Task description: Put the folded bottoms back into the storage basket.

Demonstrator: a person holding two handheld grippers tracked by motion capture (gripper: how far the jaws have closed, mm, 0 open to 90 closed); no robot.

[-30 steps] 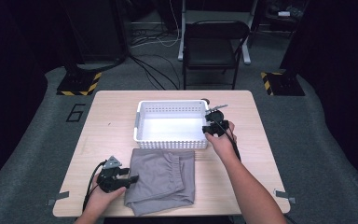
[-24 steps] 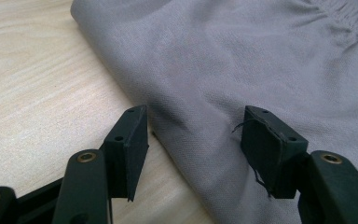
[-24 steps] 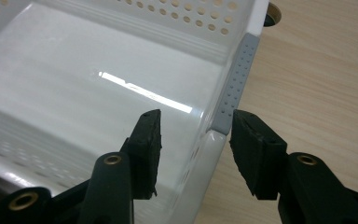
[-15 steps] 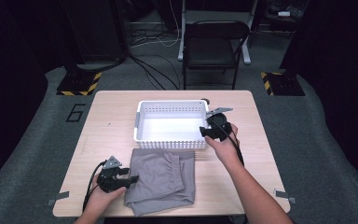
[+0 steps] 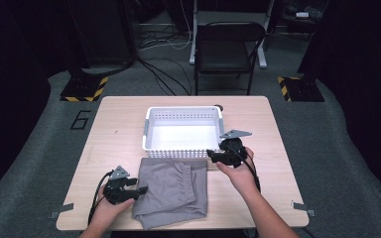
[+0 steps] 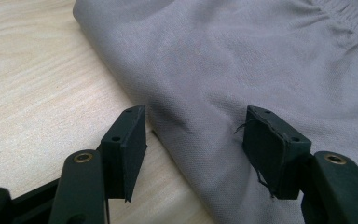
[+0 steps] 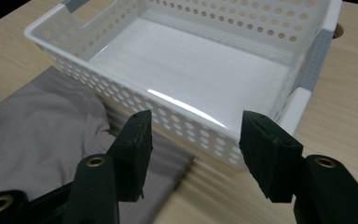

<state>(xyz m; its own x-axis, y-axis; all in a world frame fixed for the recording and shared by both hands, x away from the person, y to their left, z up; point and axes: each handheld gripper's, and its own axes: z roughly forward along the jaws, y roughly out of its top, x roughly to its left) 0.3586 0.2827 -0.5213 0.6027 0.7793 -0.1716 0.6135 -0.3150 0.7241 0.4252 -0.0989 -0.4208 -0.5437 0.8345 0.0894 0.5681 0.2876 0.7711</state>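
A folded grey garment [image 5: 173, 191] lies on the near half of the table, with its elastic waistband toward the white perforated basket [image 5: 178, 152]. At the garment's left edge sits my left gripper [image 5: 140, 190], open. Its jaws straddle that edge [image 6: 205, 84] and the pads stand apart from the cloth, around my left gripper's gap [image 6: 193, 126]. My right gripper [image 5: 212, 157] hovers at the basket's near right corner, pointing left over the garment's top right corner. Its jaws have just been opening, and nothing is between them [image 7: 193, 128]. The empty basket [image 7: 186, 126] lies just beyond them.
The wooden table [image 5: 119, 129] has bare room left and right of the basket. A small round hole [image 5: 219, 106] sits behind the basket's far right corner. A dark folding chair [image 5: 228, 49] and floor cables lie beyond the table's far edge.
My right gripper has come from the basket's right rim toward me, to its near right corner, and its jaws have spread wider. The left gripper and the garment have stayed put.
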